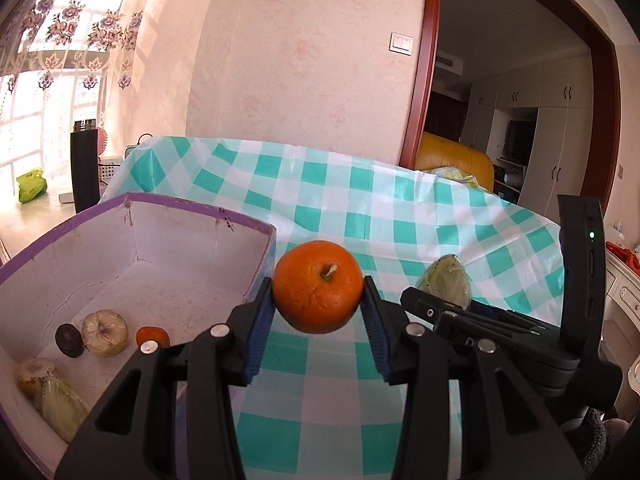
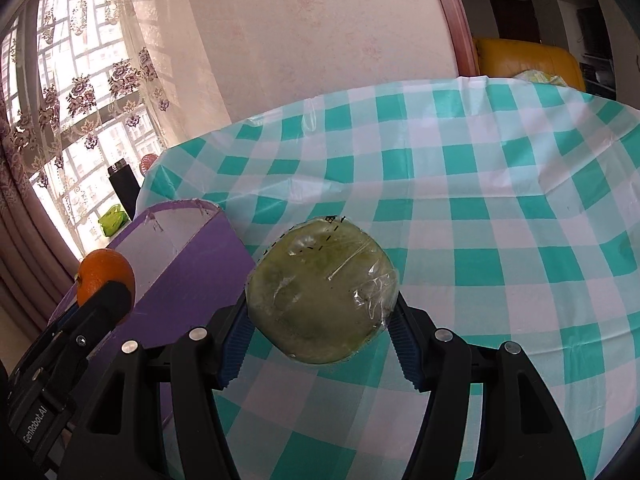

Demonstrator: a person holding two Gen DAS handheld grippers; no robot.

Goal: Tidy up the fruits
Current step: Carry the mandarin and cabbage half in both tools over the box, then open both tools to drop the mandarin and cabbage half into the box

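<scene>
My left gripper (image 1: 318,300) is shut on an orange (image 1: 318,285) with a short stem, held above the checked tablecloth just right of the purple box (image 1: 200,204). The box has a white inside and holds several fruits: a wrapped pale fruit (image 1: 105,332), a dark round one (image 1: 69,340), a small orange one (image 1: 152,336) and wrapped pale green pieces (image 1: 60,404). My right gripper (image 2: 322,320) is shut on a green fruit in plastic wrap (image 2: 320,292), above the cloth right of the box (image 2: 188,276). The orange also shows in the right wrist view (image 2: 104,274); the wrapped fruit shows in the left wrist view (image 1: 446,280).
The table carries a teal and white checked cloth (image 2: 480,208). A dark cylinder (image 1: 84,172) and a green bag (image 1: 30,186) stand by the window at left. A yellow chair (image 1: 456,158) sits beyond the table in the doorway.
</scene>
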